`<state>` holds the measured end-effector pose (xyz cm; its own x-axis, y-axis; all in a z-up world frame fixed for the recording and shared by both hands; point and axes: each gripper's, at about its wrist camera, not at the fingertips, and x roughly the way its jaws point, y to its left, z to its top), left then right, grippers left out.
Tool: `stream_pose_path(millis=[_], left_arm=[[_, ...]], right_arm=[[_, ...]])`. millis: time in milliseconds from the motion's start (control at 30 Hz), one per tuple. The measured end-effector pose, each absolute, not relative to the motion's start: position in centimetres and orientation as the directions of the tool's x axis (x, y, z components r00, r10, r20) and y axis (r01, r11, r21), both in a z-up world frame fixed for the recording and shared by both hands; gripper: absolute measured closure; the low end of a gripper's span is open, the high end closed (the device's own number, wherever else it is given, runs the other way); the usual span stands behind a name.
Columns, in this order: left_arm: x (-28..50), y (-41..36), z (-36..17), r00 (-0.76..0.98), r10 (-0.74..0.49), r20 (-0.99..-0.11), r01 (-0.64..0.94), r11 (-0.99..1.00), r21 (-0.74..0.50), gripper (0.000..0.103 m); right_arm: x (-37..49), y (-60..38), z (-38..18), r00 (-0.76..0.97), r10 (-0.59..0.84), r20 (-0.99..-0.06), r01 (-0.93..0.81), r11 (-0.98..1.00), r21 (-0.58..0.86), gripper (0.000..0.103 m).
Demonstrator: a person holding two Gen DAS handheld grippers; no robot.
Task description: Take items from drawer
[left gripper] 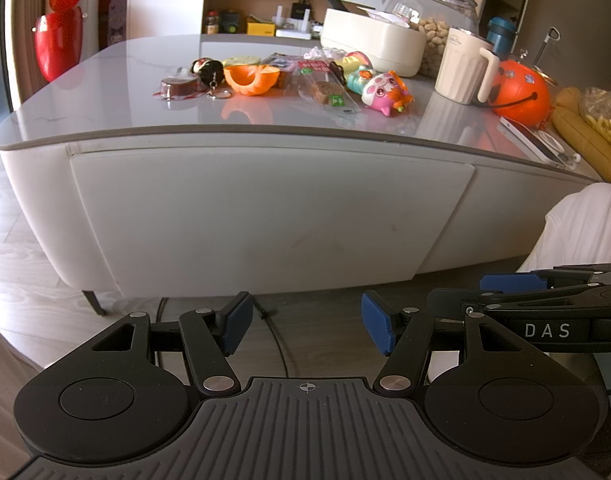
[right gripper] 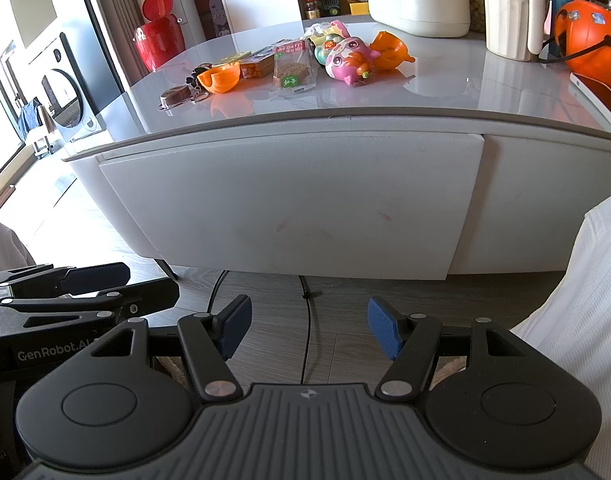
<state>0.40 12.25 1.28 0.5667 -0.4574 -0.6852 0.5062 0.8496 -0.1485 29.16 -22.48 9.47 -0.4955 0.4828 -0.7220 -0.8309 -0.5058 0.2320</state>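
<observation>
A: Which step?

B: The start. The broad white padded drawer front fills mid-frame, flush and shut.

A: The tongs?

B: The left gripper and the right gripper gape empty. Next, probably pull that handle-less panel by an edge.

Closed drawer, toys on table, right gripper jaws apart

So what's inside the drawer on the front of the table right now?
Can't tell. The drawer is shut, so its white front panel hides the contents. Only items on the table above, like the snack packet, show.
</observation>
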Motion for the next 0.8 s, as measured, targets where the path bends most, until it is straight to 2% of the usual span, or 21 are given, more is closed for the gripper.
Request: stream_pose_path(millis=[800], left_arm=[[0.34,12.22,1.3,0.566,-0.458,-0.685,0.505,0.85,-0.151,0.038]], right_arm=[[29.26,-22.67,9.46,-0.494,0.483,-0.723,-0.833,-0.5,0.235,0.038]])
